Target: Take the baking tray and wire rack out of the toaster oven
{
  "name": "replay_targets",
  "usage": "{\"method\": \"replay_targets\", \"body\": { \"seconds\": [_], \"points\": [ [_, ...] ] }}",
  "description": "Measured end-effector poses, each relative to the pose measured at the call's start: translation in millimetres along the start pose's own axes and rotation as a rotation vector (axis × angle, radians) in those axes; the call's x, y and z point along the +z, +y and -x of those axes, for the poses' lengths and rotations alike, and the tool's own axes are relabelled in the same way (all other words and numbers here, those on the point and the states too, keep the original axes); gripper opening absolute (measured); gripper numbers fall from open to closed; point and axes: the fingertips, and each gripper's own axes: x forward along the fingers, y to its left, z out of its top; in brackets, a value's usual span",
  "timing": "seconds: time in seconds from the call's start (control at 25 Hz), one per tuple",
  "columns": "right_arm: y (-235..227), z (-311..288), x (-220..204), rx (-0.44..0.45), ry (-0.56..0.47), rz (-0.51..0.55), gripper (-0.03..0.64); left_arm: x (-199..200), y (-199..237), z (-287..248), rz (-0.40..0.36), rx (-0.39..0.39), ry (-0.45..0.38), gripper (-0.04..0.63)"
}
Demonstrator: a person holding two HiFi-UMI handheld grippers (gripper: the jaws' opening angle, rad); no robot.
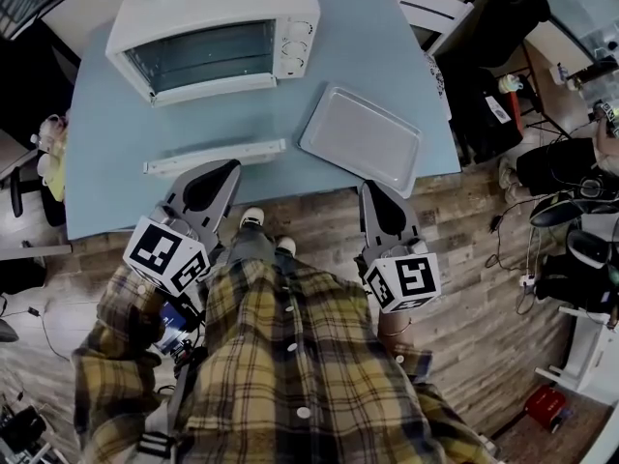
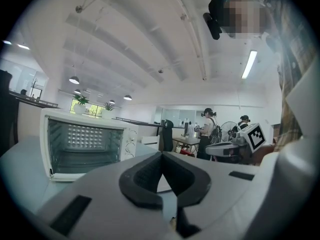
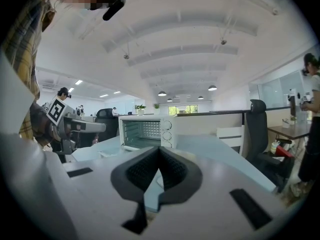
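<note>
Bright, even ceiling-lamp light; fisheye-bent edges with dark vignetted corners in gripper views.

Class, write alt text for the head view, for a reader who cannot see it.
Seen from above, a white toaster oven stands open on a blue table, a grey baking tray lying beside it to the right. A person in a plaid shirt holds the left gripper and right gripper shut and empty.

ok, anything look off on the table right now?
The baking tray lies skewed to the table edge, its near corner seemingly poking past the front. The toaster oven door hangs open. Nothing spilled or damaged.
</note>
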Motion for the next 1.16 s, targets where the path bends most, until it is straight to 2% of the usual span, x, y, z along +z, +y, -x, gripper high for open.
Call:
{"method": "replay_targets", "body": {
  "seconds": [1.16],
  "points": [
    [-18, 3, -17, -0.016, 0.034, -0.031, 0.002, -13, -3, -12, -0.004, 0.026, 0.044, -0.014]
  ]
}}
